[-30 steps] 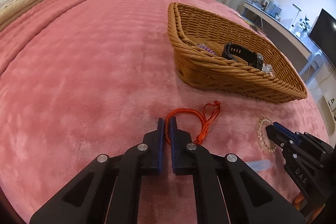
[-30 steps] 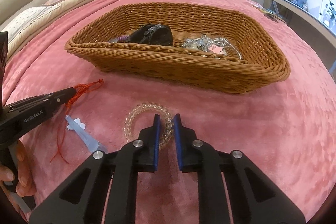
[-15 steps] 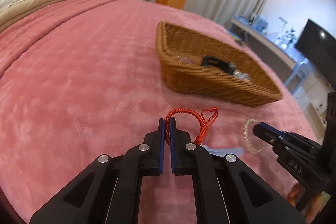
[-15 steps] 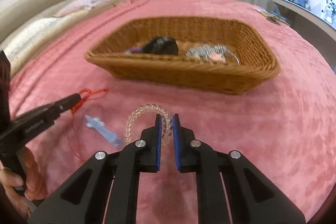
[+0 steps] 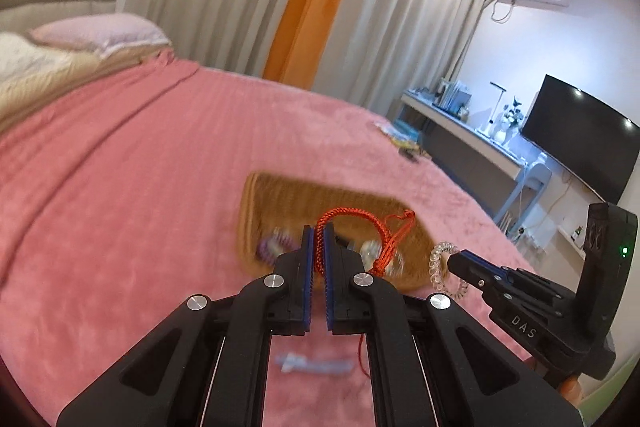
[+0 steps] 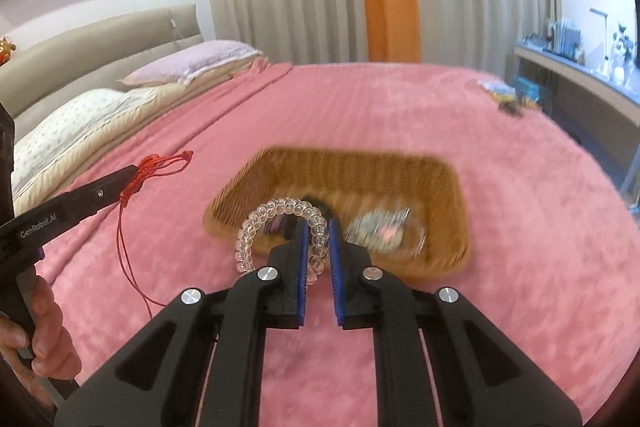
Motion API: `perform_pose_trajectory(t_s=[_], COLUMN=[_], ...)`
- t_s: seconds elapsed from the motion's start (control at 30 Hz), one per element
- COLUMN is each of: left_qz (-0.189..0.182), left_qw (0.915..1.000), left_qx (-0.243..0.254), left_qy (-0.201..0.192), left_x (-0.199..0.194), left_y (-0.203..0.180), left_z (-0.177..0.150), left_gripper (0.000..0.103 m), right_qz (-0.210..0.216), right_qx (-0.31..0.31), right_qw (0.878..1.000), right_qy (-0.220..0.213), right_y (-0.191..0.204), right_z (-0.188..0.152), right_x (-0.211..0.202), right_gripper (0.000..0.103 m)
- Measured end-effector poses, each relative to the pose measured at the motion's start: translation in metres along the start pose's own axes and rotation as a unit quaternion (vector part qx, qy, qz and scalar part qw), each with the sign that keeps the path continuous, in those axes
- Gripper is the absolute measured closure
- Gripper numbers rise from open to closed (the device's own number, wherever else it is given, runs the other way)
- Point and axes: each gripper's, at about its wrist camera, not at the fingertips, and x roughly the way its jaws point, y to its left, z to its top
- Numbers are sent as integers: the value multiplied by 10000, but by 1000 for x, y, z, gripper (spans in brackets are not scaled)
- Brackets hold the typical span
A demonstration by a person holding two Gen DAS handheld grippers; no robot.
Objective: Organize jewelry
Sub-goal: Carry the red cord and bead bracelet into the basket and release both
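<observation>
The wicker basket (image 6: 340,163) sits on the pink bedspread (image 6: 400,99), blurred in both views; inside it lie a dark item at 12 o'clock, a purple piece at 9 and a silvery-pink tangle (image 6: 384,231) at 3. Above its near rim, the right gripper (image 6: 317,239) is clamped on a clear bead bracelet (image 6: 276,211), whose loop arcs toward 10 o'clock. The left gripper (image 5: 317,243) pinches a red cord bracelet (image 5: 352,217), loose ends dangling toward 5 o'clock. A pale blue clip (image 5: 312,363) lies on the bedspread beneath the left gripper's fingers.
</observation>
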Motion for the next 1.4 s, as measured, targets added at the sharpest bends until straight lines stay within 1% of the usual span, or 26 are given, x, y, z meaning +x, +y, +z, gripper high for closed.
perform_pose_trajectory(t_s=[0.1, 0.2, 0.3, 0.37, 0.47, 0.57, 0.67, 0.73, 0.83, 0.9, 0.97, 1.0, 1.03, 1.07, 1.13, 1.23, 1.4], left_qz=[-43, 92, 249, 419, 669, 661, 730, 722, 708, 720, 670, 676, 687, 653, 622, 582, 544], left_qw=[10000, 9998, 9995, 9988, 9969, 9967, 9952, 9950, 9948, 9947, 9953, 9955, 9957, 9962, 9968, 9973, 9980], left_qx=[53, 147, 166, 235, 390, 357, 449, 422, 406, 421, 413, 422, 431, 423, 401, 376, 274], left_qy=[-46, -91, -32, 18, 117, 317, 482, 549, 606, 608, 561, 509, 442, 388, 310, 246, 171], left_x=[23, 50, 84, 108, 133, 152, 161, 165, 168, 167, 162, 159, 154, 148, 138, 123, 83], left_y=[-9, -13, -10, -7, -2, 8, 12, 15, 16, 16, 16, 14, 13, 12, 10, 6, 3], left_z=[19, 28, 29, 24, 16, 7, -1, -3, -5, -5, -5, -5, -4, -3, -1, 0, -11], left_gripper=[101, 101, 101, 101, 101, 101, 101, 101, 100, 98, 75, 71, 65, 62, 62, 62, 62], right_qz=[-135, -253, -337, -419, -579, -569, -493, -431, -368, -254, -246, -257, -270, -264, -246, -371, -222], right_qx=[-6, 75, 275, 328, 309, 395, 537, 633, 712, 828, 892, 892, 890, 887, 832, 706, 659], right_qw=[9999, 9996, 9990, 9984, 9965, 9947, 9929, 9917, 9911, 9906, 9906, 9908, 9912, 9915, 9931, 9949, 9966], right_qy=[-79, -68, 86, 210, 513, 763, 942, 1035, 1062, 1057, 1011, 989, 943, 910, 792, 624, 443], right_y=[-7, -16, -32, -40, -48, -58, -65, -69, -73, -77, -80, -81, -81, -80, -76, -67, -48], right_z=[21, 34, 42, 43, 37, 27, 18, 14, 13, 12, 11, 11, 11, 11, 10, 9, -1], right_x=[12, 35, 68, 90, 124, 146, 160, 165, 166, 164, 160, 158, 154, 151, 140, 120, 81], right_gripper=[94, 94, 94, 94, 94, 94, 94, 94, 94, 94, 92, 86, 78, 74, 74, 74, 74])
